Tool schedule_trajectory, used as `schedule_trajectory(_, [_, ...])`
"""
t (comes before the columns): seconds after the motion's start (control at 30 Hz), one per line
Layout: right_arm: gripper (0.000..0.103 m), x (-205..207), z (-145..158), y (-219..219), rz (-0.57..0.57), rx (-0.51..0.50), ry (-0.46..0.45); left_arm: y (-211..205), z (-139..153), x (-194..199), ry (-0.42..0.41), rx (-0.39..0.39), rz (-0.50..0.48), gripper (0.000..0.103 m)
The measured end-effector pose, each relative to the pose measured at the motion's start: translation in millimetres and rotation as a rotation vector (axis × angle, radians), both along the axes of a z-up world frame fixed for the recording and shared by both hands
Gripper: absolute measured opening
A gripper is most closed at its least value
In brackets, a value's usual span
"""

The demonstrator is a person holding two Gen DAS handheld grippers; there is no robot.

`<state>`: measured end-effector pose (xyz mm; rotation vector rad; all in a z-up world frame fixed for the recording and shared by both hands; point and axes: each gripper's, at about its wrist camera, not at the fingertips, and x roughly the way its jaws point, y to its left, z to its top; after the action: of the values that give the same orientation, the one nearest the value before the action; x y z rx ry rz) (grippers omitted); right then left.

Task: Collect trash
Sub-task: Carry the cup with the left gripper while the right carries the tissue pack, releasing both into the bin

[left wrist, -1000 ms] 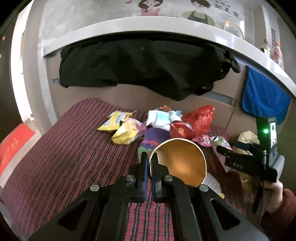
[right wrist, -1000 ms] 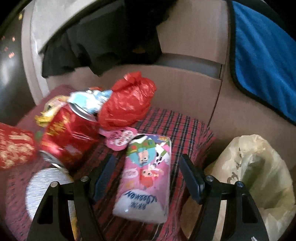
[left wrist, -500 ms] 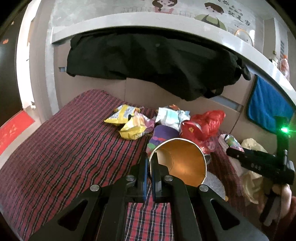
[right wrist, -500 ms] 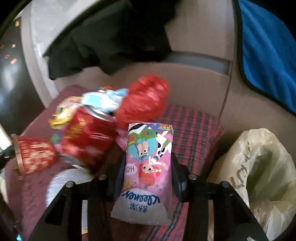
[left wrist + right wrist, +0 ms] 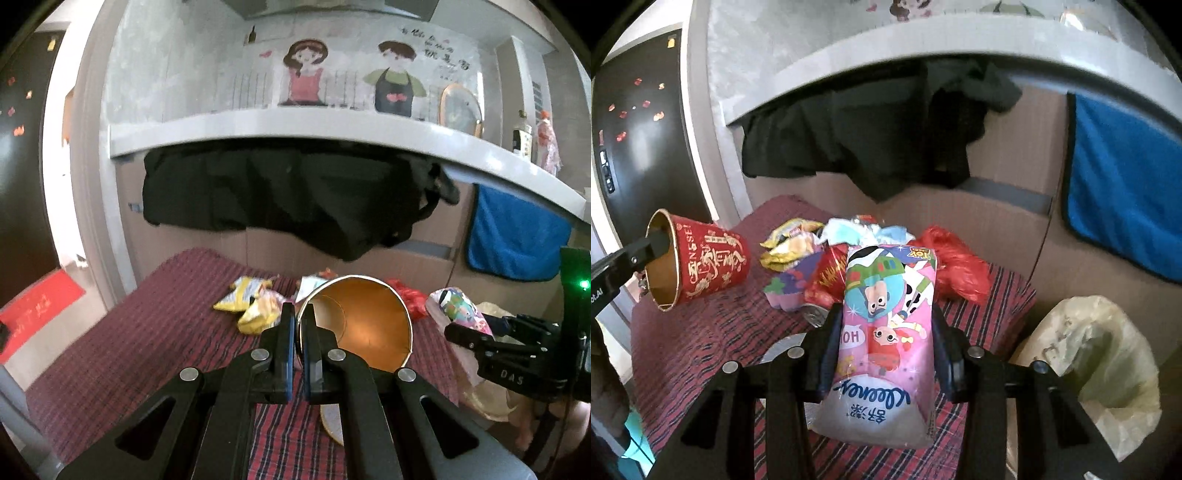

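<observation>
- Left gripper (image 5: 298, 325): jaws closed on the rim of a red paper cup (image 5: 701, 258). The cup is lifted clear, tilted on its side, mouth toward the camera.
- Right gripper (image 5: 884, 350): jaws clamped on both sides of a pink tissue pack (image 5: 886, 332), held above the bed.
- Bed (image 5: 110, 350) with a red checked cover: the remaining trash lies at the far end, namely yellow wrappers (image 5: 251, 302), a red can (image 5: 827, 280) and a red plastic bag (image 5: 960, 266).
- A pale plastic bag (image 5: 1100, 362) stands open just right of the bed.
</observation>
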<state>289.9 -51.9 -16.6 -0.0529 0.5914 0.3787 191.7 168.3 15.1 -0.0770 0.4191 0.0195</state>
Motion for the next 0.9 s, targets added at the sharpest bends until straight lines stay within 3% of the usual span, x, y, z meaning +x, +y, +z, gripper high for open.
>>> schedule_trajectory(0.23, [0.041, -23, 36, -24, -0.034, -0.001, -0.097, -24, 23, -9, -0.036, 0.0, -0.039, 0.003])
schedule_trajectory(0.53, [0.041, -51, 85, -98, -0.167, 0.004, -0.231, -112, 67, -6, -0.151, 0.035, -0.187, 0.003])
schedule_trajectory(0.73, [0.041, -61, 91, -162, -0.288, 0.027, -0.253, -175, 65, 8, -0.165, 0.014, -0.278, 0.003])
schedule_trajectory(0.9, [0.041, -60, 76, -202, -0.358, 0.026, -0.227, -221, 41, 28, -0.127, -0.005, -0.358, 0.003])
